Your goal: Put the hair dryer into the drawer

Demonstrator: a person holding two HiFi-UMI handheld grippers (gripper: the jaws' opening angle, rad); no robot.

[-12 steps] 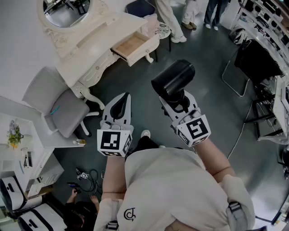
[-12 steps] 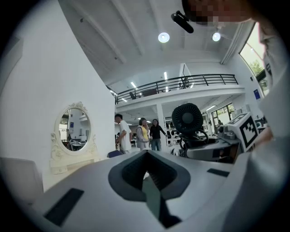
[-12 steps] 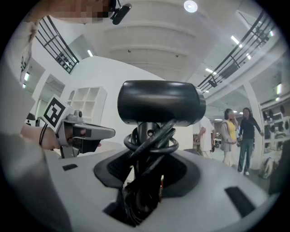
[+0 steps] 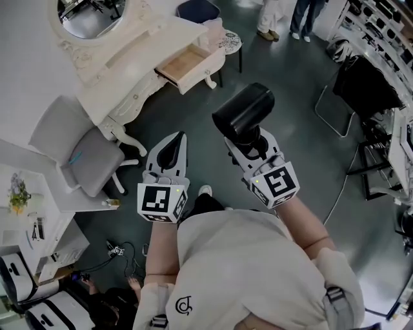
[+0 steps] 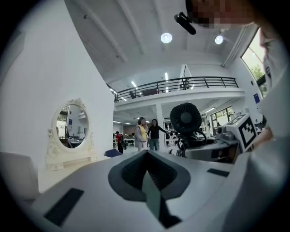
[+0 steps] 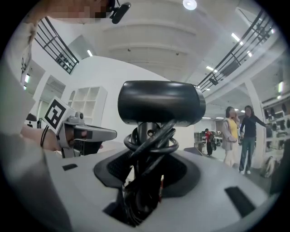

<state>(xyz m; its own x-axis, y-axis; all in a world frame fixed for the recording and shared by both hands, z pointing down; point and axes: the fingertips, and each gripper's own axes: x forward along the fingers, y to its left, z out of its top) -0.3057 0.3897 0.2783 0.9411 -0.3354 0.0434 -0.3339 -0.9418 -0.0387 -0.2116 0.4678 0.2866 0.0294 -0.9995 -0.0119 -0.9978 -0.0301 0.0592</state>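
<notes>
A black hair dryer (image 4: 244, 115) stands up from my right gripper (image 4: 248, 145), which is shut on its handle. In the right gripper view the barrel (image 6: 158, 102) lies crosswise above the jaws, and the cord-wrapped handle (image 6: 146, 149) sits between them. My left gripper (image 4: 175, 140) is beside it on the left, shut, with nothing in it; its jaws (image 5: 147, 156) meet in a closed seam. The wooden-lined drawer (image 4: 187, 64) stands pulled out of the white dressing table (image 4: 122, 71), ahead and to the left, well away from both grippers.
A grey chair (image 4: 84, 155) stands by the dressing table, whose oval mirror (image 4: 90, 13) is at the far left. White shelving (image 4: 39, 219) is at the left edge, a black chair (image 4: 364, 87) and racks on the right. People (image 4: 284, 19) stand beyond the drawer on the dark floor.
Both grippers and the hair dryer have shifted very slightly left and up in the head view. The grip has not changed. A person walking at the top has moved on.
</notes>
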